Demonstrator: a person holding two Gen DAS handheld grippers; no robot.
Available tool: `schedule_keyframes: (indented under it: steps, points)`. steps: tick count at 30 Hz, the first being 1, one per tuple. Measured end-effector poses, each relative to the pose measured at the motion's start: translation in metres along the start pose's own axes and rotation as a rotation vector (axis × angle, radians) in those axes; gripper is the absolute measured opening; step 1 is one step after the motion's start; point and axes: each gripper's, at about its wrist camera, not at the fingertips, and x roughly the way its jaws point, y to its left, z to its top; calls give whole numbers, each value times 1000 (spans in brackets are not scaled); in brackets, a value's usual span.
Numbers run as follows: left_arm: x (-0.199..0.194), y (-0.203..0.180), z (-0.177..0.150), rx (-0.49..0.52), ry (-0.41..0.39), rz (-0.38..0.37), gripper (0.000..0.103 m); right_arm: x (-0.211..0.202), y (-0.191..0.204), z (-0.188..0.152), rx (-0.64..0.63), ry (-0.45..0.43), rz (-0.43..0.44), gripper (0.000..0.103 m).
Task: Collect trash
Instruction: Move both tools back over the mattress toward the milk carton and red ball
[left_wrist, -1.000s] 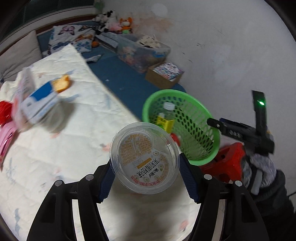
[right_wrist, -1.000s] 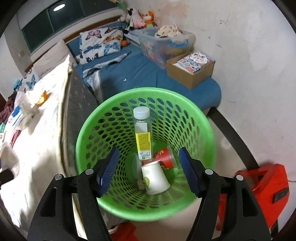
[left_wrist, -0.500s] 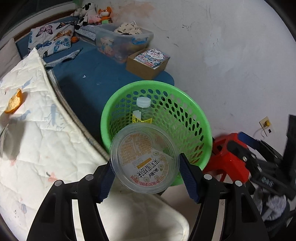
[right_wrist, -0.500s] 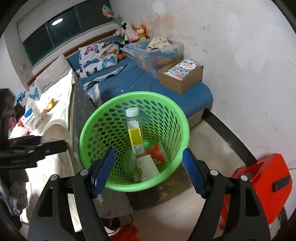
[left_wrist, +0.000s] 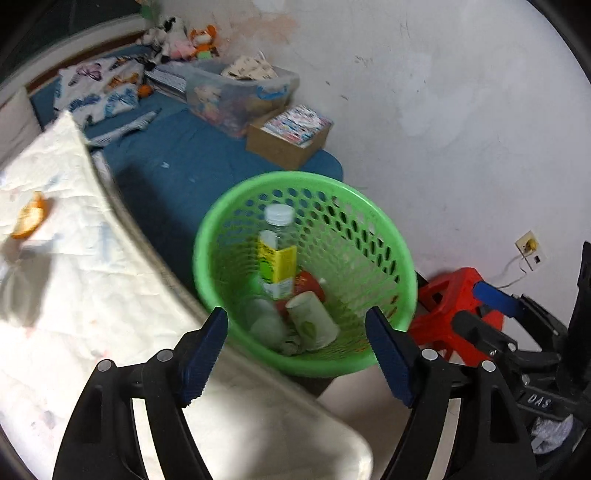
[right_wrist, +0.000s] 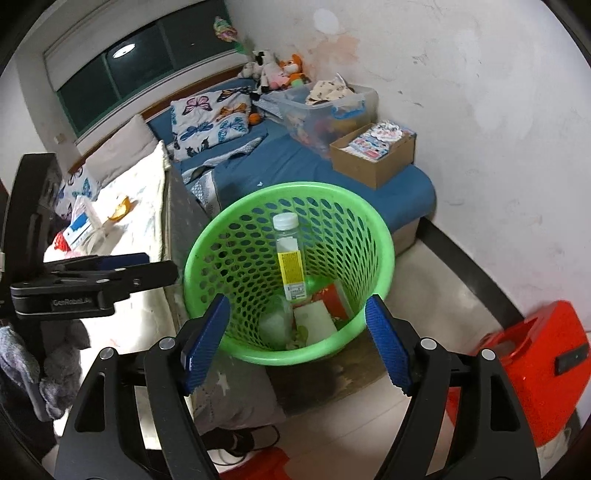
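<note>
The left hand-held gripper (left_wrist: 297, 345) hangs over the near rim of a green perforated waste basket (left_wrist: 388, 236), and its jaws have just been opening; they stand wide apart with nothing between the blue pads. The clear round lidded cup (left_wrist: 267, 325) lies blurred at the bottom of the basket, beside a pale paper cup (left_wrist: 314, 325) on its side, something red (left_wrist: 308, 282) and a clear bottle (left_wrist: 279, 254) with a white cap and a yellow label that leans against the far wall of the basket.

The right hand-held gripper (right_wrist: 297, 341) points down at the same basket (right_wrist: 384, 236) from the other side, its jaws likewise spread and empty; they too have been opening within the last second, with the greater part of that widening earlier in it. In the right wrist view the left tool shows as a black body at the left edge, held above the white quilt (right_wrist: 136, 206) of the bed.

The basket stands on the floor against the bed's corner. On the quilt lie a piece of orange peel (left_wrist: 31, 219) and, farther off, a blue and white packet (right_wrist: 79, 223). A red plastic stool (left_wrist: 448, 295) sits just beside the basket on its right. On the blue mattress (left_wrist: 177, 166) behind stand a cardboard box (left_wrist: 288, 138) of printed packets and a clear storage bin (left_wrist: 236, 96)
</note>
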Motion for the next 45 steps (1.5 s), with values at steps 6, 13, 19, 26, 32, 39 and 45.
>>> schedule_keyframes:
  steps: [6, 13, 19, 26, 32, 39, 45]
  points:
    - [-48, 33, -21, -53, -80, 51, 74, -3, 32, 5, -55, -11, 58, 76]
    - [-101, 86, -52, -168, -152, 129, 74, 6, 81, 11, -146, 4, 129, 80]
    - [-142, 141, -83, -290, -206, 202, 74, 15, 127, 19, -232, 19, 193, 80]
    - [-175, 199, -114, -406, -230, 296, 74, 32, 186, 30, -338, 41, 280, 80]
    - [-190, 239, -135, -494, -238, 339, 74, 47, 232, 37, -415, 51, 332, 82]
    - [-200, 277, -138, -572, -259, 337, 74, 72, 280, 53, -516, 58, 365, 87]
    - [-197, 296, -134, -578, -249, 348, 74, 101, 310, 64, -579, 83, 380, 89]
